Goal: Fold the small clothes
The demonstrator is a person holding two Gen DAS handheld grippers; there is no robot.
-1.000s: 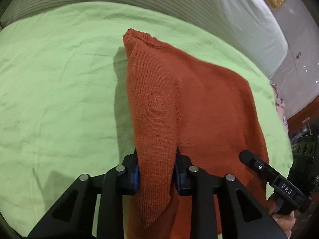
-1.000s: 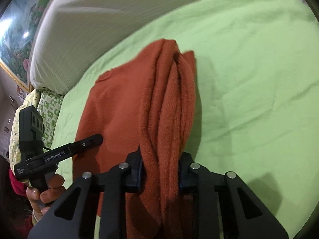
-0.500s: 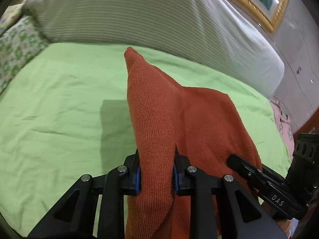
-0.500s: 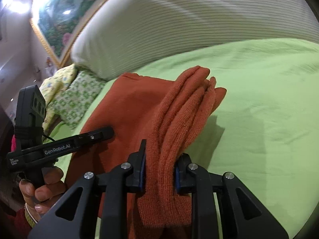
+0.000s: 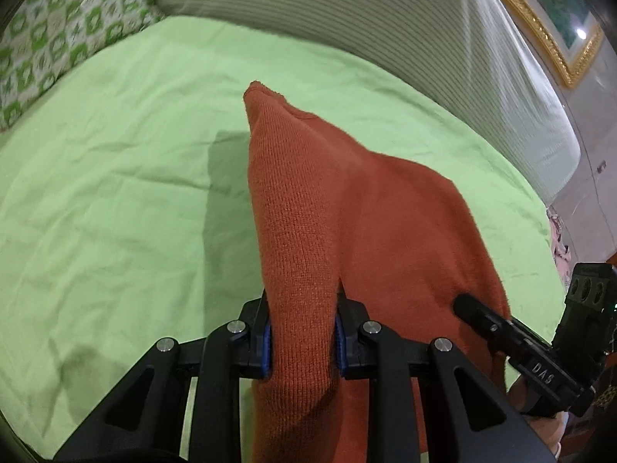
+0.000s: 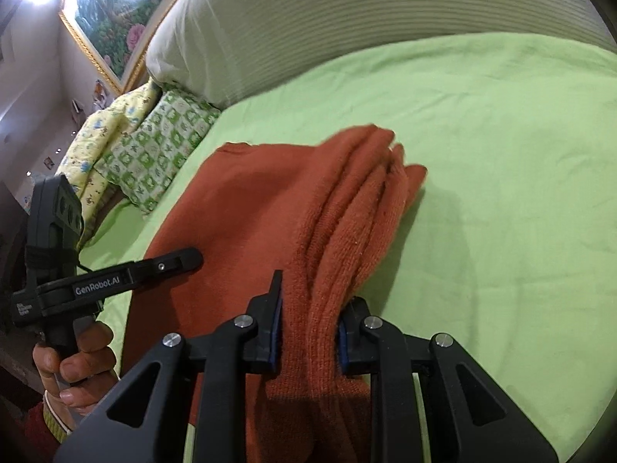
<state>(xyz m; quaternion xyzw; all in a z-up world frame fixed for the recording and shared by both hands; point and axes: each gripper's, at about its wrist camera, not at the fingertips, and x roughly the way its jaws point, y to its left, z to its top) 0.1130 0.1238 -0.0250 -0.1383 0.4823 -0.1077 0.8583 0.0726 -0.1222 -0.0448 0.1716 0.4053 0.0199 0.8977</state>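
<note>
A: Left wrist view first: our left gripper (image 5: 302, 337) has its two black fingers with blue pads pressed onto a bunched edge of the rust-orange knitted garment (image 5: 370, 212). We see the cloth rising from the jaws to a point, with the rest draped to the right over the light green bedsheet (image 5: 115, 193).

B: From the right wrist, our right gripper (image 6: 310, 337) pinches several stacked folds of the same rust-orange knitted garment (image 6: 270, 208). The cloth runs forward and left from the jaws across the light green bedsheet (image 6: 501, 154).

A: Our left gripper (image 6: 115, 281) shows there too, beside the cloth's left edge.

B: Behind the sheet we see a striped white bolster (image 6: 347, 19), a green-and-white patterned pillow (image 6: 154, 146) and a gold-framed floral painting (image 6: 112, 19).
</note>
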